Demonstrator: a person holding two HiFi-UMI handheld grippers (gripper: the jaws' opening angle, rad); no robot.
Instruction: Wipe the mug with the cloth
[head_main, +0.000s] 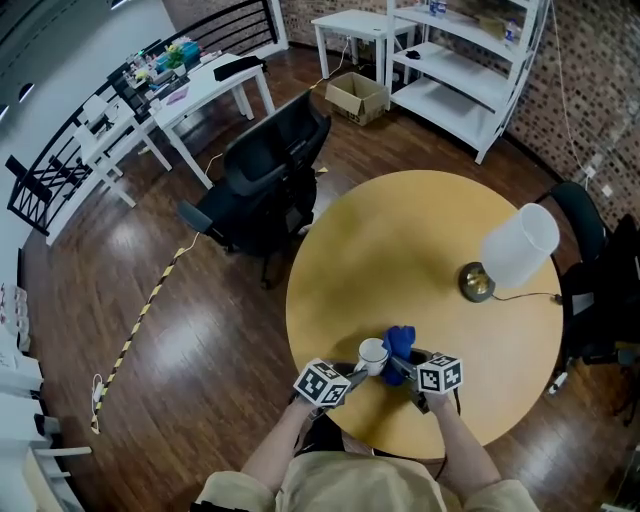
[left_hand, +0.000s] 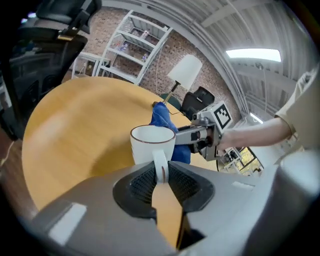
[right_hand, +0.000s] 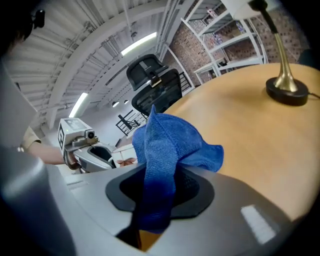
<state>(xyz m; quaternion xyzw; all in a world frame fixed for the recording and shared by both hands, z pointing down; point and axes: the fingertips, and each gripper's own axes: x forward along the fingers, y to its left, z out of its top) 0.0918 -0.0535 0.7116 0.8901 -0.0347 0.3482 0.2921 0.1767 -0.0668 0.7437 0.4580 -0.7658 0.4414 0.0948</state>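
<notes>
Blue microfibre cloth (right_hand: 167, 150) is bunching up out of the right gripper (head_main: 406, 377), whose jaws are clamping tight on the fabric. One loose corner is flopping out to the side. Over on the other side, the left gripper (head_main: 356, 376) is pinching the handle (left_hand: 160, 169) of the white mug (left_hand: 152, 144), with the handle sitting squarely between the closed pads. The mug is standing upright with its mouth facing up, a thin dark line running round the rim. It is hovering or resting just inside the near edge of the round wooden desk (head_main: 400, 240); from where I'm standing I cannot tell whether its base is touching the wood. The cloth is sitting right up against the mug's side, on the side away from the handle, and the two grippers are pointing in at each other with the mug and cloth between them. Both of the person's forearms are reaching in over the near edge of the desk. Farther out on the desk, well apart from the action, a lamp (head_main: 515, 250) with a white shade and a brass base is standing, its cord trailing off to the right. Beyond the desk a black office chair (head_main: 265, 180) is sitting on the dark wood floor. A white shelving unit (head_main: 470, 60) is standing against the brick wall, and a cardboard box (head_main: 358, 97) is lying open near it.
</notes>
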